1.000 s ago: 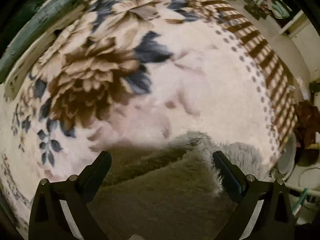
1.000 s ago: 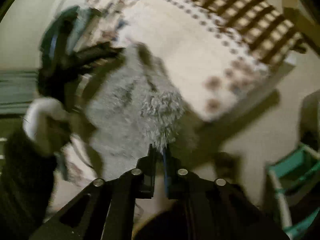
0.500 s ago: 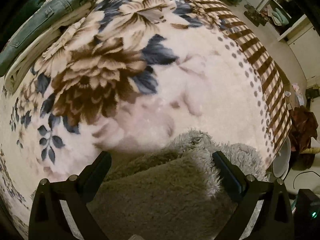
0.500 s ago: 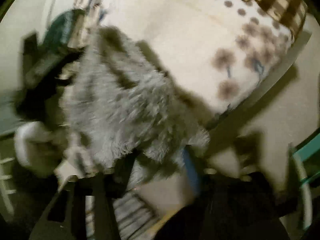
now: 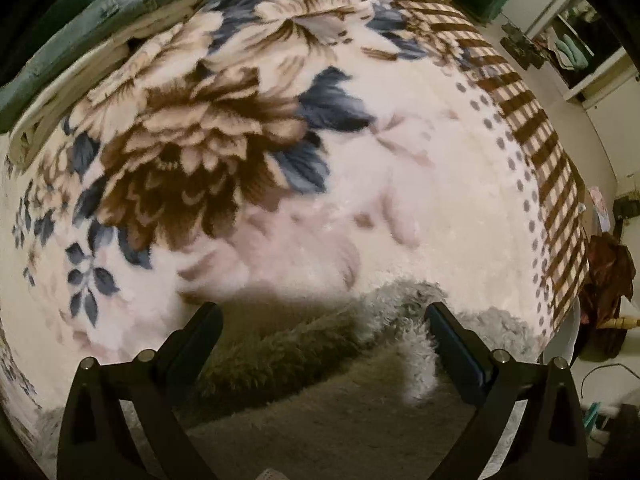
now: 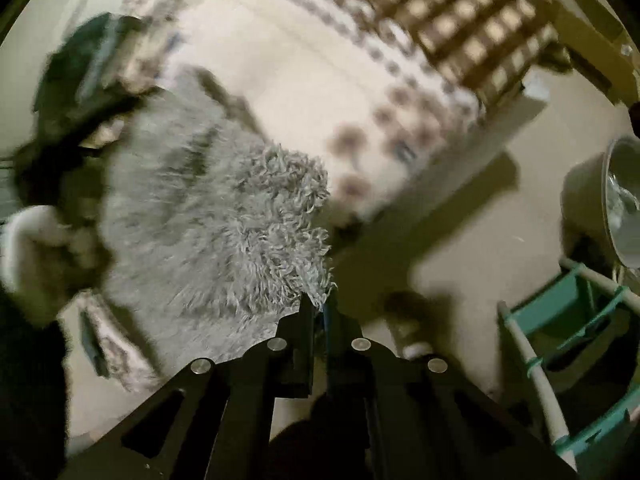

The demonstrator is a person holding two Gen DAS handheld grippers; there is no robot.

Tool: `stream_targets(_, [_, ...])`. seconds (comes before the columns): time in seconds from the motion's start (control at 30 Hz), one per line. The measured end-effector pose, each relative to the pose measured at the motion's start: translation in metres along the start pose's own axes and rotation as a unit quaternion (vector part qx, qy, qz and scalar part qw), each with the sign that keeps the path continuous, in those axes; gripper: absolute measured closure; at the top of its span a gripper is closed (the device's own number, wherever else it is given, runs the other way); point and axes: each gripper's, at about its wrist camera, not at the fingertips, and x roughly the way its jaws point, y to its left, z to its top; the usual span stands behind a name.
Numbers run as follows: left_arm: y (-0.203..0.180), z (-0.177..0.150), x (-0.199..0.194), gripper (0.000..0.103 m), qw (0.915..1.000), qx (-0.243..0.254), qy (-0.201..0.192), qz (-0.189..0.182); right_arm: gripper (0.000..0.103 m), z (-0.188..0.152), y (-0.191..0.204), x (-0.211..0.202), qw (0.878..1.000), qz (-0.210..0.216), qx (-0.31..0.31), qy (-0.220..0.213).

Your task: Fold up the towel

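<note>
A shaggy grey towel (image 5: 320,364) lies on the floral blanket at the near edge of the bed, part of it in shadow. My left gripper (image 5: 320,320) is open above it, fingers wide apart with the towel's folded edge between and below them. In the right wrist view the same towel (image 6: 224,232) spreads out to the left, and my right gripper (image 6: 320,308) is shut on its near corner, fringe poking out between the tips. At the far left of that view the other gripper and a white-sleeved hand (image 6: 32,236) show as a blur.
The cream blanket (image 5: 420,168) with brown and blue flowers covers the bed; folded green jeans (image 5: 100,12) lie at its far left. A checked border runs along the right edge. A teal rack (image 6: 568,340) and a pale bowl (image 6: 616,208) stand on the floor to the right.
My right gripper, open and swinging half a second ago, has shut on the towel's corner. The left gripper stays open over the towel, with the view shifted slightly.
</note>
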Motion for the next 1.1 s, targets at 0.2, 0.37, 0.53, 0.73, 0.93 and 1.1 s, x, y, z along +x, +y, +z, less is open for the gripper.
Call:
stream_targets(0.2, [0.019,-0.009,-0.035,0.0,0.9986,-0.028,-0.032,-0.03,0.081,0.021,0.014,0.028,0.997,0.038,-0.003,0.074])
stream_targets(0.37, [0.063,-0.054,-0.113,0.0,0.9916,-0.073,-0.105,-0.019,0.047,0.02,0.019,-0.037,1.0,-0.005,-0.03,0.008])
stream_targets(0.53, [0.097,-0.111,-0.116,0.0,0.9873,-0.124,-0.095,0.026,0.047,0.049,0.052,-0.061,0.994,0.061,-0.077,-0.048])
stream_targets(0.73, [0.136,-0.153,-0.066,0.0,0.9776,-0.204,-0.05,0.013,0.052,0.12,0.109,0.016,0.99,0.036,-0.13,-0.034])
stream_targets(0.93, [0.153,-0.149,-0.056,0.0,0.9722,-0.225,-0.062,-0.02,0.085,0.138,0.139,0.005,0.98,0.039,-0.16,-0.112])
stream_targets(1.1, [0.155,-0.143,-0.044,0.0,0.9711,-0.229,-0.055,-0.036,0.083,0.158,0.137,0.028,0.986,-0.011,-0.154,-0.065])
